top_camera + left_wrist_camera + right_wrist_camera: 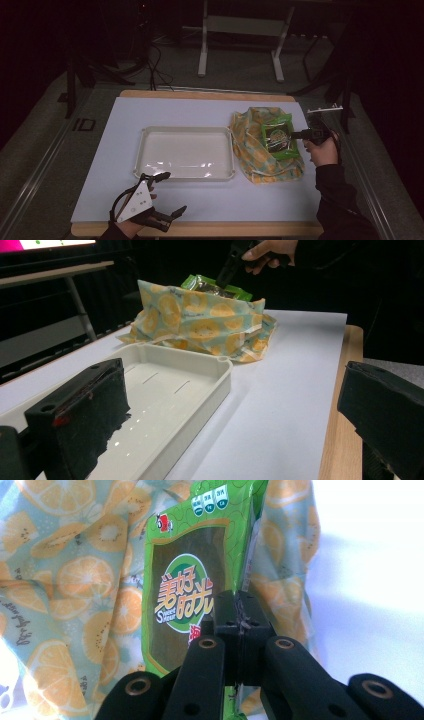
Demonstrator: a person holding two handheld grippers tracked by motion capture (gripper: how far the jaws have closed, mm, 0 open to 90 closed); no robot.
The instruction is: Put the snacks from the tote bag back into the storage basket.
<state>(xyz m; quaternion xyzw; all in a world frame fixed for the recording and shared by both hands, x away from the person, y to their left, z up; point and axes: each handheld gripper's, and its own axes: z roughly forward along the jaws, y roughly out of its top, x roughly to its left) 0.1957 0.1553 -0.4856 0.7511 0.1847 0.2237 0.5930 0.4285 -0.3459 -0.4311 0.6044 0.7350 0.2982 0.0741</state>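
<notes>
Two tools are in my hands. From the high view, my right tool grips the green snack packet, which lies on the orange-print cloth right of the white tray. My left tool waits wide at the worktop front edge. Left gripper view — jaws far apart, tray just ahead. Right gripper view — jaws pressed together on the packet edge.

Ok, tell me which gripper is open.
The left gripper, near the tray's front edge: its jaws are spread and empty. The right gripper is clamped on the green packet.
</notes>
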